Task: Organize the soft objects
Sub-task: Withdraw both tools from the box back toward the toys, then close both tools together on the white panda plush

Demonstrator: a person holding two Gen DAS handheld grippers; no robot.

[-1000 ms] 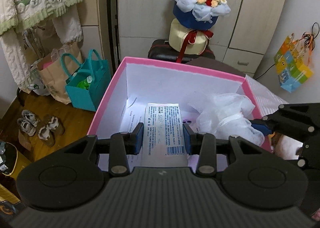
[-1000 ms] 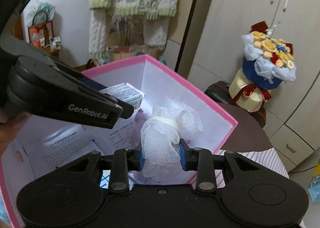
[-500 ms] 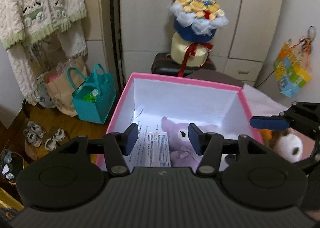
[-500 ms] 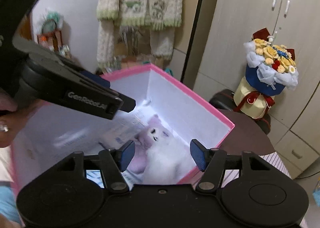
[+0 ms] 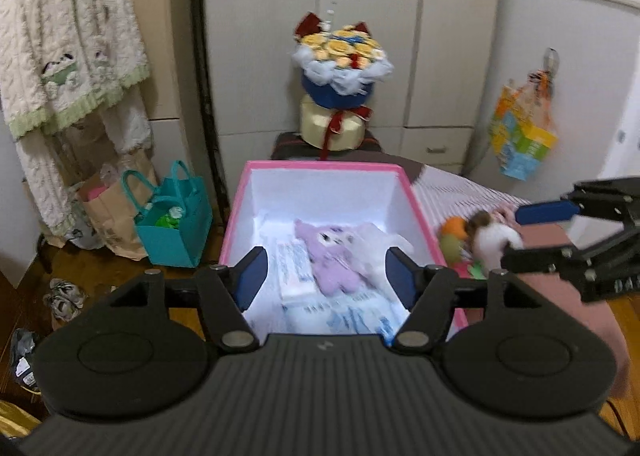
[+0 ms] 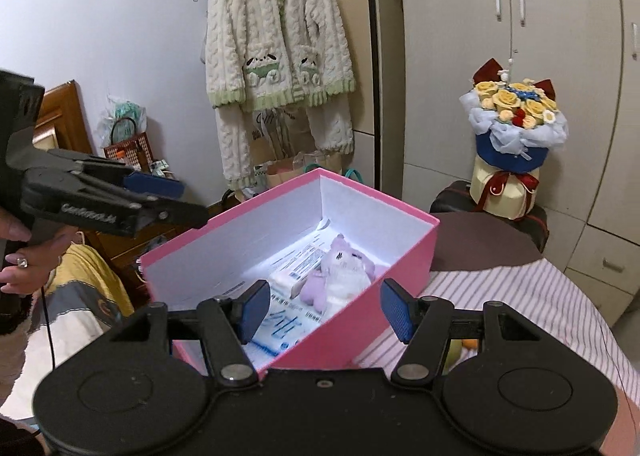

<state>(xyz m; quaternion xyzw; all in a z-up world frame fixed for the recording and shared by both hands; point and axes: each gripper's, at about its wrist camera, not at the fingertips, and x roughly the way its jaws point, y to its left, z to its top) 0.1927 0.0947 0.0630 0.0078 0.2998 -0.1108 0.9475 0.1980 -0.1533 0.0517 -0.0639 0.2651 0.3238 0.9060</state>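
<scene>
the left tool (image 5: 322, 276) is released, its jaws opening with nothing gripped, above the near end of the pink box (image 5: 416, 208). ahead of it inside lie a purple plush (image 5: 332, 256) and a white mesh pouf (image 5: 378, 252). the right tool (image 6: 322, 310) is released and empty, the box just ahead.

The box (image 5: 416, 208) sits on the bed (image 6: 520, 296). In the box a plush toy (image 5: 332, 256) lies between a flat packet (image 5: 294, 268) on its left and a white mesh puff (image 5: 380, 252) on its right. More toys (image 5: 480, 236) lie on the bed, right of the box. A flower bunch (image 5: 340, 68) stands behind the box.
</scene>
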